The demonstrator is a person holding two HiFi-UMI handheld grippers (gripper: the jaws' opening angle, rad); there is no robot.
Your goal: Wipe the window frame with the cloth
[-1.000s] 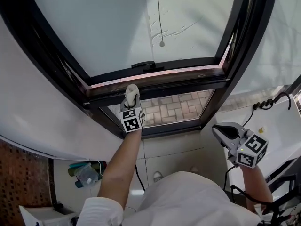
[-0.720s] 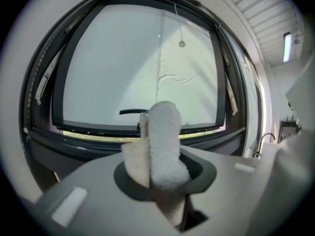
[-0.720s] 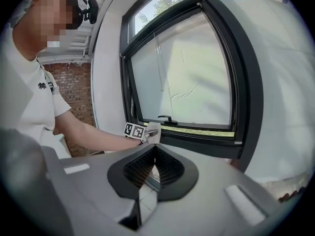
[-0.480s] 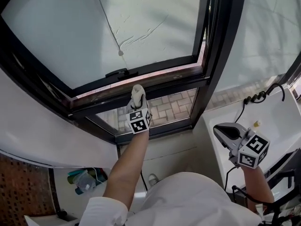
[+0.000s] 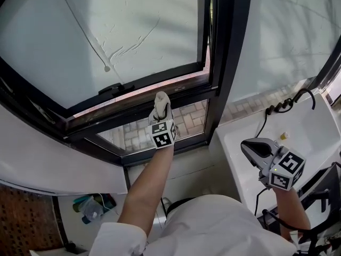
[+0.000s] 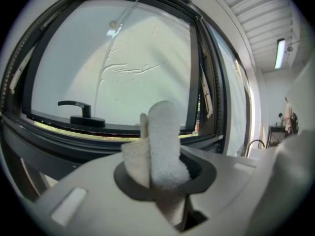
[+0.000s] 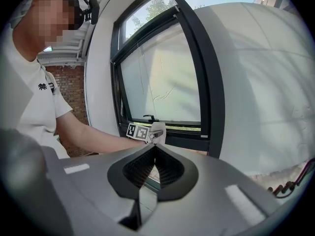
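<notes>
Head view: left gripper point(image 5: 162, 113), jaws clamped on the cloth point(image 5: 161, 101), holds it at the frame's point(image 5: 106, 122) bottom rail, right of the handle point(image 5: 116, 87). Right gripper point(image 5: 256, 149) hangs closed, empty. Risk: the cloth could snag at the right corner and pull free.

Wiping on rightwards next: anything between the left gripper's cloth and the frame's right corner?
Nothing visible. The left gripper's folded white cloth is at the black window frame's bottom rail; the black handle lies to its left.
</notes>
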